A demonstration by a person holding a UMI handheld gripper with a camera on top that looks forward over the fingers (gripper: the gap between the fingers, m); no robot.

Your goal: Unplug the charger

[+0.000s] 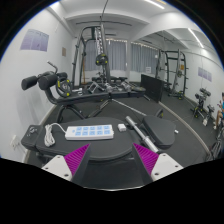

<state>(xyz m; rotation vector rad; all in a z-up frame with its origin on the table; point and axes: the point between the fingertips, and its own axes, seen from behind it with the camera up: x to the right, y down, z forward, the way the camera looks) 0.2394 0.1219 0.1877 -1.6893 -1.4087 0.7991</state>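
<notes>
— Just ahead of the fingers, what lies there?
— White power strip (pixel 89 132) flat on a dark bench (pixel 60 146), white charger (pixel 122 126) plugged at its end.
— Gripper (pixel 112 158)?
— Jaws apart, holding nothing, pink pads (pixel 79 157) short of the strip. Gym machines (pixel 95 60) beyond.

fingers (pixel 60 160): two, black, showing broad and blocky
pads (pixel 78 157): magenta, triangular, facing inward, tapering toward the tips
gripper (pixel 112 153): standing apart, gap between fingers
</notes>
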